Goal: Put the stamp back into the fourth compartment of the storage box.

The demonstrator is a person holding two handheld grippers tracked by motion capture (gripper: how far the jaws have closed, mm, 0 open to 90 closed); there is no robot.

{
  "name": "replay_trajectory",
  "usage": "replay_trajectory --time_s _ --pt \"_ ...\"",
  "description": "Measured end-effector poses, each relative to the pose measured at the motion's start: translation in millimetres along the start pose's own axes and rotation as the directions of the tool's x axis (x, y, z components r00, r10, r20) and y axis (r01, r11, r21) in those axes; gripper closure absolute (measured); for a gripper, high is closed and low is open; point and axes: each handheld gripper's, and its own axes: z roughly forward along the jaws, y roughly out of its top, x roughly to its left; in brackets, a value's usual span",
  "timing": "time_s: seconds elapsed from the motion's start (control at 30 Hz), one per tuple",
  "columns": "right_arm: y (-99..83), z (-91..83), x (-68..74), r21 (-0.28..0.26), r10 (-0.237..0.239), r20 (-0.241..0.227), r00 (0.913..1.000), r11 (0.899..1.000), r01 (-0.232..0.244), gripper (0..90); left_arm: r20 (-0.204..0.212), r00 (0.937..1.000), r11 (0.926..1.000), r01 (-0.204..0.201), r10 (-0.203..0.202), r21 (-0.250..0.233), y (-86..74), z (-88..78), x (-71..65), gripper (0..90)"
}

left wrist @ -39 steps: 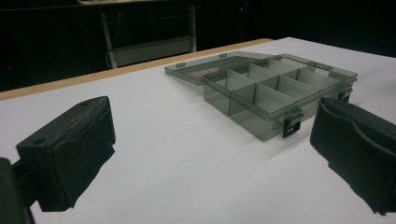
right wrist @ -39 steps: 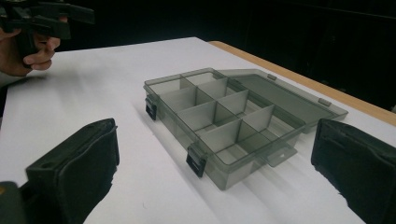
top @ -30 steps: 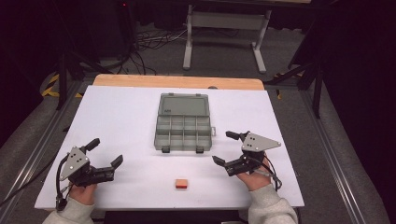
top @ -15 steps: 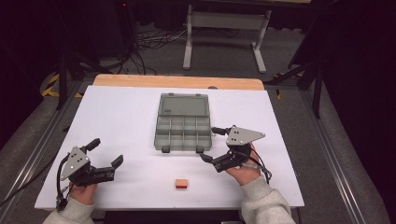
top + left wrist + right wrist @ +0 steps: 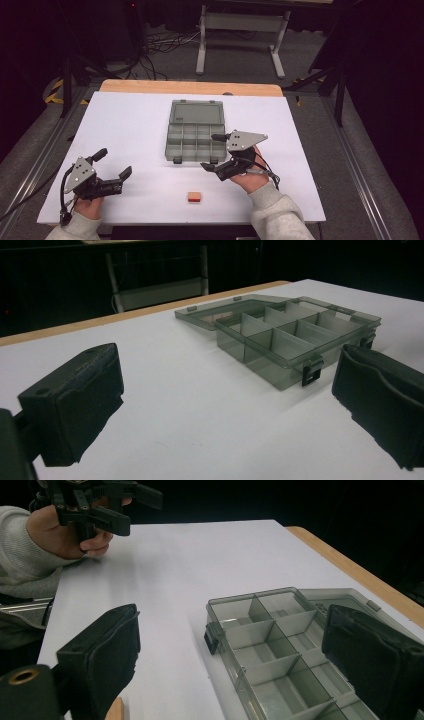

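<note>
Black two-jaw grippers, left gripper, right gripper; grey triangular top plates; trailing black cables; grey sleeves

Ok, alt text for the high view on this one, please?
A person's right gripper, jaws open and empty, hangs at the near right corner of an open grey organizer box on a white table. The left gripper, also open, sits at the near left, and a small orange block lies near the front edge.
</note>
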Motion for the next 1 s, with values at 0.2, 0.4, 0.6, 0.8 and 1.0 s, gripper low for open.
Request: replay_trajectory --time_s 0.2,0.4,0.6,0.8,1.0 --pt "5.0 8.1 -1.1 0.015 -0.008 -0.019 0.9998 1.000 0.009 9.5 0.001 1.0000 1.0000 0.000 0.000 0.000 -0.1 0.2 0.2 1.1" --pt "9.2 17.1 -1.9 0.038 -0.011 -0.052 0.9986 0.999 0.013 10.8 0.001 1.0000 1.0000 -0.003 0.003 0.001 0.1 -0.2 0.0 1.1" --pt "13.7 27.6 -0.1 0.071 -0.027 -0.085 0.9960 0.997 0.033 12.0 0.001 1.0000 1.0000 -0.002 0.002 0.001 0.0 0.0 0.1 1.1" --pt "15.7 35.6 1.9 0.110 -0.028 -0.104 0.9942 0.993 0.040 14.3 0.002 1.0000 1.0000 -0.003 0.003 0.001 0.0 0.1 -0.2 1.1" --pt "17.4 41.4 6.2 0.160 -0.025 -0.142 0.9895 0.986 0.048 21.2 0.002 1.0000 1.0000 -0.004 0.004 0.001 0.0 -0.3 0.2 1.1"
